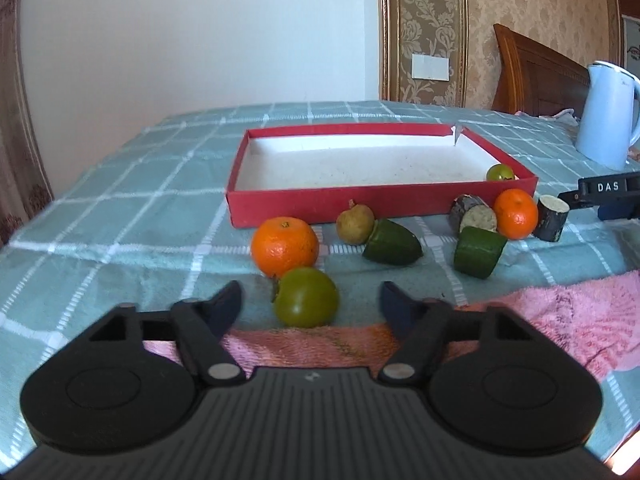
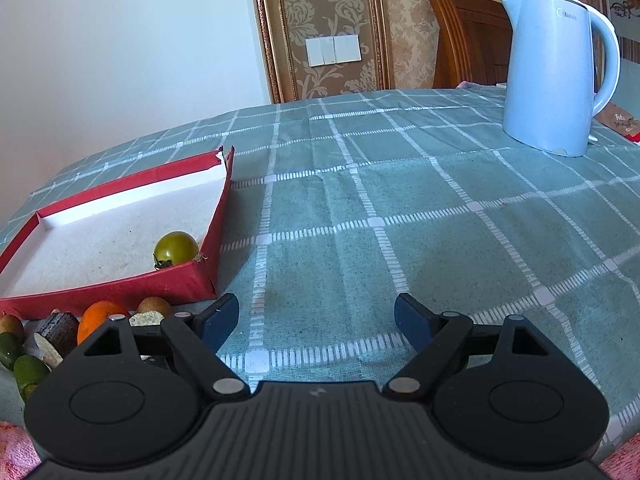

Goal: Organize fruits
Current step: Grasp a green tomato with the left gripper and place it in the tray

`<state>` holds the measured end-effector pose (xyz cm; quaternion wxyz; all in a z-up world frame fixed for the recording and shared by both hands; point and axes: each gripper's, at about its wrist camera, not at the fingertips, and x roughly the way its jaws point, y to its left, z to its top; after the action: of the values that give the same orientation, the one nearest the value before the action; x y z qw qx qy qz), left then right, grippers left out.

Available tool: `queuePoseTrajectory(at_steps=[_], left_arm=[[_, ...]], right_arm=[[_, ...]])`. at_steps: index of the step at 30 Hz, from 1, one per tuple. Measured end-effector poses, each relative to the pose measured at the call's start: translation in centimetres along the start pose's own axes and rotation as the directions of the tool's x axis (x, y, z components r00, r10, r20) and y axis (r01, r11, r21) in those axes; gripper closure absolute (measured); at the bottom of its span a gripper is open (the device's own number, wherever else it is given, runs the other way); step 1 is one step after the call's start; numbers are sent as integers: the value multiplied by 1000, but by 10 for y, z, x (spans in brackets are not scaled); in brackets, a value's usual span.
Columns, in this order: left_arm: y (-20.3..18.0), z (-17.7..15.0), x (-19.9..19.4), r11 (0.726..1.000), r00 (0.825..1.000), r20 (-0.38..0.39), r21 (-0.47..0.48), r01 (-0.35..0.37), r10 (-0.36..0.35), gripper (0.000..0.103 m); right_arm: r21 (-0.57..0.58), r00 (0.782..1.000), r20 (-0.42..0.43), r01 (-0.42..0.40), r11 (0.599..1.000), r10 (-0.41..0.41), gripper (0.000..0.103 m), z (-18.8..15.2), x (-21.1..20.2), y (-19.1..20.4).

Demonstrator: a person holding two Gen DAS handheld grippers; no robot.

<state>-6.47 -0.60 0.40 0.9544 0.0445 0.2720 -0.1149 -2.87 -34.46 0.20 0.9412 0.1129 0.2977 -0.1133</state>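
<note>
Left gripper [image 1: 310, 304]: jaws apart, flanking a green tomato [image 1: 306, 297] without touching it; the tomato sits at the edge of a pink towel [image 1: 580, 320] on a green checked cloth [image 1: 120, 216].
Large orange [image 1: 285, 246]: just behind the tomato, touching or nearly touching it.
Small brown fruit [image 1: 354, 224]: right of the large orange, against a green cut piece [image 1: 392, 242] lying on its side.
Second green piece [image 1: 478, 252]: further right, in front of a dark cut stub [image 1: 472, 214] and a small orange [image 1: 516, 213].
Another dark stub [image 1: 552, 218]: upright, just right of the small orange.
Red box [image 1: 320, 210]: shallow, white inside, behind the row of fruit; one green tomato inside [image 1: 500, 172] at its near right corner. Far right corner of the wall is torn.
Right gripper [image 2: 316, 320]: jaws apart, nothing between them, over bare checked cloth to the right of the box; its tip also shows at the right edge of the left wrist view.
Blue kettle [image 2: 556, 80]: upright on the cloth, well beyond the right gripper.
Wooden chair back [image 2: 468, 40]: behind the table, against patterned wallpaper.
</note>
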Motion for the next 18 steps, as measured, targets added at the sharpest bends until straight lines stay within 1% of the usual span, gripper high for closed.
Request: queuePoseTrajectory(at_steps=[1,2,6,9,11,14,18], left_arm=[[1,1,2,1000,1000,-13,-10,10,-10,51],[1,1,4,1000,999,-27,-18,16,-17,60],[3,5,9,999,999,-37,-38,12,-13,71],[8,6,6,996,998,-43,-73,42,-45,71],[6,6,3,998,999,-39,-58,27,-29,71],[6,10,-7,998,1000,-8,-52,24,-24,71],[4,27,-15,999,999,46,-29,20,-18,71]], right_arm=[[0,1000,0,-2,1000,2,18,0,0,0],[1,1000,0,-2,1000,2,18,0,0,0],[-3,1000,-8,-2,1000,2,18,0,1,0],[-11,1000,-12,-8,1000,8,17,0,2,1],[-12,1000,-13,-11,1000,10,17,0,2,1],[-14,1000,-16,-13,1000,13,16,0,3,1],[3,1000,-10,-24,1000,24,16,-1,2,-1]])
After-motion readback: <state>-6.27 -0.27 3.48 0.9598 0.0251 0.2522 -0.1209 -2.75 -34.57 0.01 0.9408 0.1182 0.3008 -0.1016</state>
